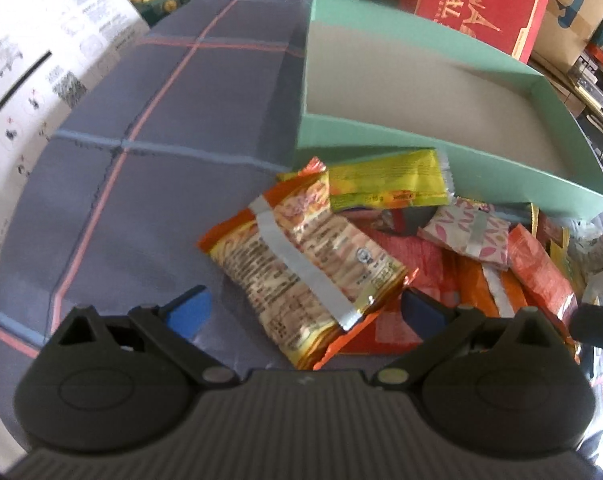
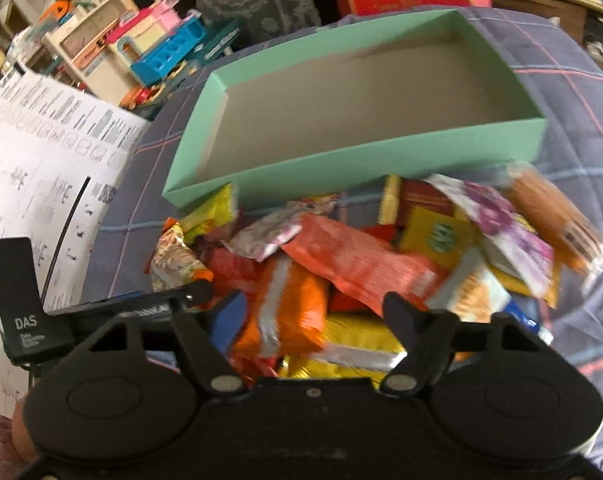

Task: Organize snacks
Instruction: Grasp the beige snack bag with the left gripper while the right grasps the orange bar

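Heap of snack packets (image 2: 361, 264) at centre frame on a plaid cloth (image 1: 161, 128), just below the mint-green box (image 2: 353, 104), seen bare inside. Left gripper (image 1: 305, 312) spread wide at lower frame, flanking a pale orange-edged packet (image 1: 301, 256), pads clear of it. Right gripper (image 2: 313, 312) parted low over an orange packet (image 2: 297, 308), contact unclear through blur.

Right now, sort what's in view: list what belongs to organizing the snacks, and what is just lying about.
Belongs: snack pile, orange-edged cracker packet, yellow-green bar, empty green box.

Lying about: red carton, toy kitchen set, printed paper sheet.
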The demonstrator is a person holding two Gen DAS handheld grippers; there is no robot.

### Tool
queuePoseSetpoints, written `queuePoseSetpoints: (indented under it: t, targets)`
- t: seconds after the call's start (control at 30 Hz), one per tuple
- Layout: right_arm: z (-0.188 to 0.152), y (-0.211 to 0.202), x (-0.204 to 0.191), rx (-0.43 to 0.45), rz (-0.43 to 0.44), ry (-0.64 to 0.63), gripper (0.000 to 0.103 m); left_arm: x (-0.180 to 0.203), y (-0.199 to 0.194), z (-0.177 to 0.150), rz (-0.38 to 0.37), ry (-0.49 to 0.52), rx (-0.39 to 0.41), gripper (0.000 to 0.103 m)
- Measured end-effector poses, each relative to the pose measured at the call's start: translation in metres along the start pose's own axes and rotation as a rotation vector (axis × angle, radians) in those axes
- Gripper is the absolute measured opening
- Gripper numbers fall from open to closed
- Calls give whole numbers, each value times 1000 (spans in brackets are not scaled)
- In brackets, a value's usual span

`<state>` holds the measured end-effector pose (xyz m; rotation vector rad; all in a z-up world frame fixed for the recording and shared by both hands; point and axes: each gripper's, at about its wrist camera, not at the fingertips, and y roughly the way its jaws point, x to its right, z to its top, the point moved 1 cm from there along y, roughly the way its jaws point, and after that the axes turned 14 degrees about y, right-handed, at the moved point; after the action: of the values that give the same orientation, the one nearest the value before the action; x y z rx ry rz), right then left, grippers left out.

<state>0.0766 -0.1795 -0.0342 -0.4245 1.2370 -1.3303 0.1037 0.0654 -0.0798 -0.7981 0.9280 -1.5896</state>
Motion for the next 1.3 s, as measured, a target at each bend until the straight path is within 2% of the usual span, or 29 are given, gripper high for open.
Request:
queuePoseSetpoints:
  t: [0.1,0.2,0.3,0.47,0.5,0.53,0.7,0.77,0.87,0.93,1.0,1.1,1.2,1.3]
  targets:
    - [-1,12,-10,-27,-12,-22,68,-12,-9,-4,-75,-41,22,103]
    - [0,27,-15,-49,-35,-39,68,-27,-16,-4,-108,-121,47,103]
    - [-1,40,-18,-67,-65,-49,68,-37,-18,1,-96,-164,68,103]
    - [-9,53,-19,-90,-70,-57,67,-41,-2,9,-66,-230,34,103]
    - [-11,53,-20,-81,-73,-76,54,-41,2,10,-68,-244,29,103]
    - [-14,53,-21,-71,-72,-102,50,-39,5,11,-67,-249,24,103]
    - [-20,43,-16,-54,-65,-134,50,-26,14,7,-37,-184,32,102]
    - [-20,38,-12,-65,-42,-128,50,-21,11,2,-19,-129,56,85]
    - [-23,34,-9,-92,-26,-145,50,-18,6,-6,-14,-50,66,76]
    - [-23,34,-11,-99,-28,-159,54,-20,2,-10,-18,-31,62,76]
    - [-21,32,-13,-88,-40,-169,63,-23,-1,-15,-21,-29,59,76]
    - [-18,27,-15,-68,-47,-177,66,-27,-5,-20,-18,-37,52,78]
    - [-16,26,-21,-50,-57,-202,71,-33,-5,-20,-10,-50,49,86]
    - [-18,33,-28,-62,-74,-239,71,-37,-1,-17,5,-65,22,94]
